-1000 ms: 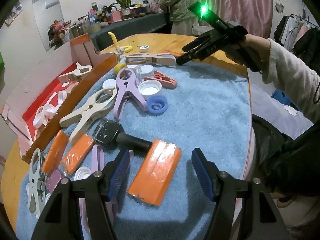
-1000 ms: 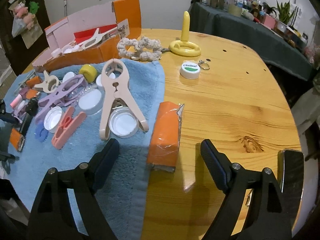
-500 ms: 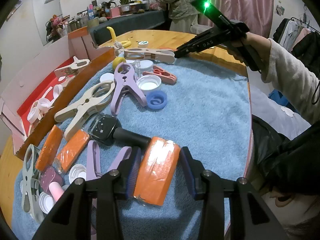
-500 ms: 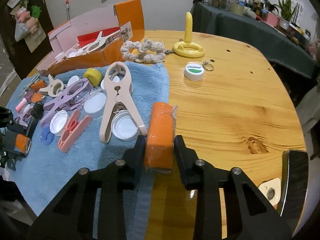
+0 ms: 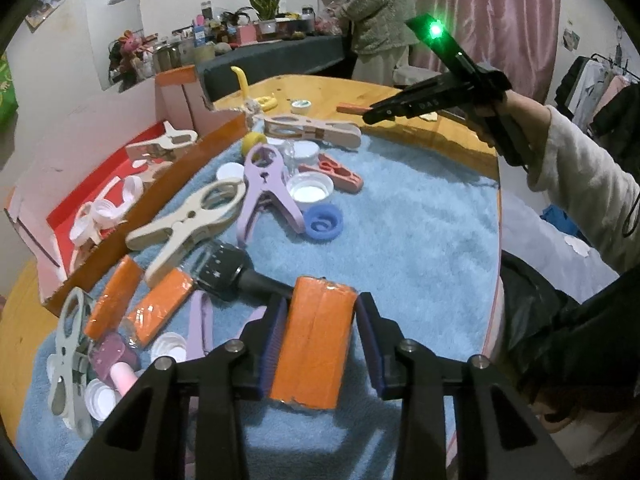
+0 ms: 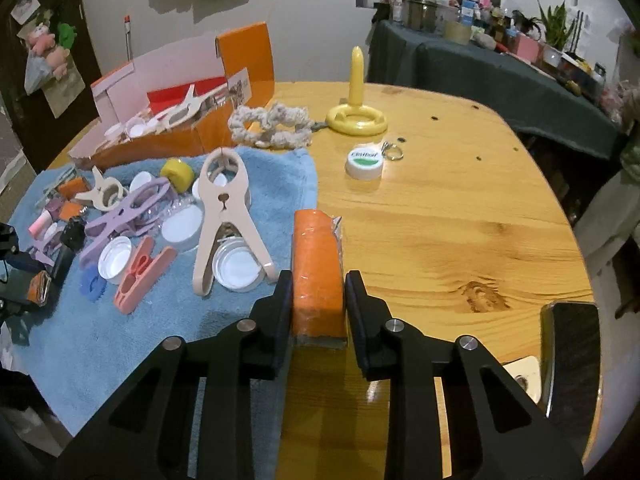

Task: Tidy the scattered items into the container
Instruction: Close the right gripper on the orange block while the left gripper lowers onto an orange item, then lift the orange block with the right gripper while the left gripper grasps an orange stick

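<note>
My left gripper (image 5: 318,340) is shut on an orange wrapped block (image 5: 314,340) and holds it just above the blue towel (image 5: 420,232). My right gripper (image 6: 318,300) is shut on another orange wrapped block (image 6: 318,264) lifted over the towel's edge and the wooden table (image 6: 460,200). The right gripper also shows in the left wrist view (image 5: 370,114), with its block's end poking out. The orange-and-pink box (image 5: 100,184) stands at the left and holds clips and caps; it also shows in the right wrist view (image 6: 172,128).
Large clips (image 5: 192,224), a purple clip (image 5: 264,188), bottle caps (image 5: 310,190), a blue cap (image 5: 322,222), a black brush (image 5: 240,276) and two orange blocks (image 5: 160,304) lie on the towel. A yellow ring toy (image 6: 356,116), a rope (image 6: 272,126) and a white cap (image 6: 364,162) lie on the table.
Both grippers closed from open onto their orange blocks and have lifted them slightly off the surface.
</note>
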Tool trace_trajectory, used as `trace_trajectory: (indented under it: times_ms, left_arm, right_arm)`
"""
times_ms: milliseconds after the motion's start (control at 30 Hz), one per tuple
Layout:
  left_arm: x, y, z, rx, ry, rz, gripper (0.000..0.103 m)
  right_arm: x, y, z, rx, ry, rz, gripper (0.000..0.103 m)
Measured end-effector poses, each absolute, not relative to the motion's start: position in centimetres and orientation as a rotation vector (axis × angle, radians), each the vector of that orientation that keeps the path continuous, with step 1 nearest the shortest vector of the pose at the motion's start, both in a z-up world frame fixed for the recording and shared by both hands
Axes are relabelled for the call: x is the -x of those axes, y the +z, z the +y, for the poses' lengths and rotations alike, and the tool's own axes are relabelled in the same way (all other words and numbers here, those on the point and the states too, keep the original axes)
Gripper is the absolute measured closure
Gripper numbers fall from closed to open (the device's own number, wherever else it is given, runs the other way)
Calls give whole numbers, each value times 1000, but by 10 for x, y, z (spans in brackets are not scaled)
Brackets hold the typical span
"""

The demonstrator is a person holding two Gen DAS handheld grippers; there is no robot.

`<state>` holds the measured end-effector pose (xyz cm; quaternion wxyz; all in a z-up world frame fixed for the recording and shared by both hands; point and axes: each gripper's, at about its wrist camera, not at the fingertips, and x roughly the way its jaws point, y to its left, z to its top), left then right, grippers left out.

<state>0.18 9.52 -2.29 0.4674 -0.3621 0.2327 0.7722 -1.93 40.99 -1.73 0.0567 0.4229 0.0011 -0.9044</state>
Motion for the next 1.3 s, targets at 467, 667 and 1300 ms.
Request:
trace_trajectory:
  times_ms: [467,667,1300]
  left_arm:
    - [22,4,80,915,2022,441,99]
    - [18,1,83,922,1999,453,98]
    - [-8,-16,96,977,2049,578,60]
  right_arm:
    - [18,21,399,-1172,-2761,37,79]
    - [18,28,389,-1141,-2748,47,78]
    - [5,34,381,-1094,-2725,52,78]
